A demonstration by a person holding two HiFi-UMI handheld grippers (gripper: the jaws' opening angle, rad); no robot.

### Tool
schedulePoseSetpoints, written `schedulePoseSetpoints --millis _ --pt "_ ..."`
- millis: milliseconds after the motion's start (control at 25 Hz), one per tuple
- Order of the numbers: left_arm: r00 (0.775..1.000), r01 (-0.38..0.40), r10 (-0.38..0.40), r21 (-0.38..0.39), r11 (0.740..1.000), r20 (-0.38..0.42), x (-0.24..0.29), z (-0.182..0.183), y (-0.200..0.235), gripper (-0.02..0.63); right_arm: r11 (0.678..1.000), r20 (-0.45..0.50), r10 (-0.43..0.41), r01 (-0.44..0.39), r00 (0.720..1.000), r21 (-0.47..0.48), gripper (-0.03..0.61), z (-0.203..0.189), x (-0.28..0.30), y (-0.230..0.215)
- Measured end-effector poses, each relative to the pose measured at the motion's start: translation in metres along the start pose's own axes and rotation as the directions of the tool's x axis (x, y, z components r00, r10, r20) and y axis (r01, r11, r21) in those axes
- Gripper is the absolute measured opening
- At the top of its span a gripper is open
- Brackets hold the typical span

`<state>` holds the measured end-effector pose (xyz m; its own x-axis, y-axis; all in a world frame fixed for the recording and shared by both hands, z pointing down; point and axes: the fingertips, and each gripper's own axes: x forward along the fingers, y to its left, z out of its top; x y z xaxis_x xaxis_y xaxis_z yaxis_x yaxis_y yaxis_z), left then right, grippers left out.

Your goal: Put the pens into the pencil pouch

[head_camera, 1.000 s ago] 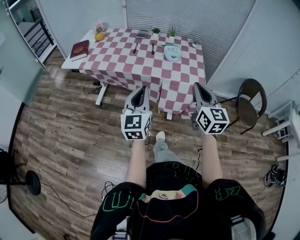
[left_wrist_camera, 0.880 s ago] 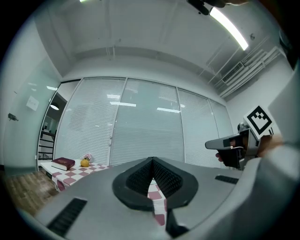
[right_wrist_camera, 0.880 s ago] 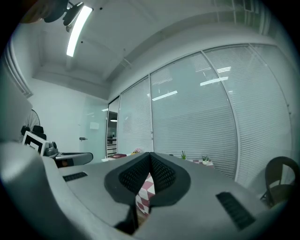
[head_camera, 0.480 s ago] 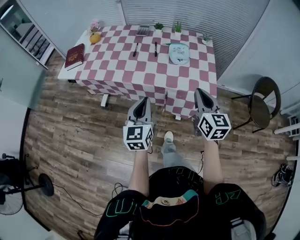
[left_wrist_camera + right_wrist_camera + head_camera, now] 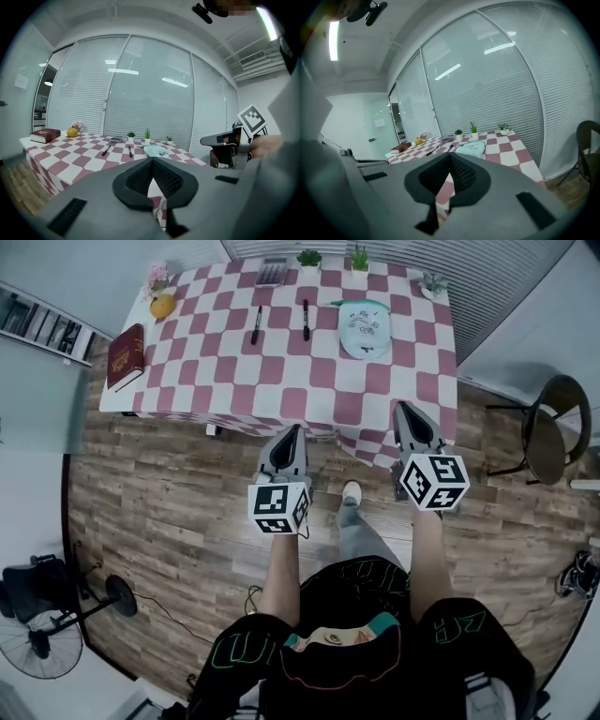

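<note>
Two black pens lie on the checkered table: one pen to the left, the other pen beside it. A pale green pencil pouch rests to their right. The same pens and pouch show far off in the left gripper view; the pouch is also in the right gripper view. My left gripper and right gripper are both shut and empty, held at the table's near edge, well short of the pens.
A red book, an orange, a calculator and small potted plants sit on the table. A round chair stands at the right. A fan is on the wood floor at the lower left.
The person has walked toward the table; it now lies closer and larger in the head view, with both shut grippers reaching its near edge.
</note>
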<state>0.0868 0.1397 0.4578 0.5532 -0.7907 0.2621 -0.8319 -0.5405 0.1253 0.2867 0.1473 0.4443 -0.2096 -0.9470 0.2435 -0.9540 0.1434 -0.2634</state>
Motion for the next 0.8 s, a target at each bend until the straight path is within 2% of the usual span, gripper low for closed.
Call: schedulePoseSetpoints --millis 160,440,600,800 --pt "0.999 0.016 -0.015 0.025 1.0 -0.029 0.045 0.012 0.004 -0.003 1.0 0.003 -0.01 0.01 1.0 0.027 -0.006 0.012 0.032 -0.026" --pt "0.997 0.076 -0.074 0.05 0.996 -0.039 0.108 0.039 -0.018 -0.003 0.995 0.023 -0.045 0.043 0.999 0.09 -0.006 0.039 0.065 -0.08" --pt "0.995 0.084 -0.08 0.075 0.994 -0.064 0.122 0.041 -0.021 -0.003 0.993 0.016 -0.028 0.026 0.999 0.117 -0.006 0.039 0.078 -0.087" --pt "0.995 0.089 -0.084 0.097 0.991 -0.056 0.136 0.06 -0.016 -0.003 0.992 0.038 -0.006 0.001 0.999 0.125 -0.006 0.053 0.088 -0.087"
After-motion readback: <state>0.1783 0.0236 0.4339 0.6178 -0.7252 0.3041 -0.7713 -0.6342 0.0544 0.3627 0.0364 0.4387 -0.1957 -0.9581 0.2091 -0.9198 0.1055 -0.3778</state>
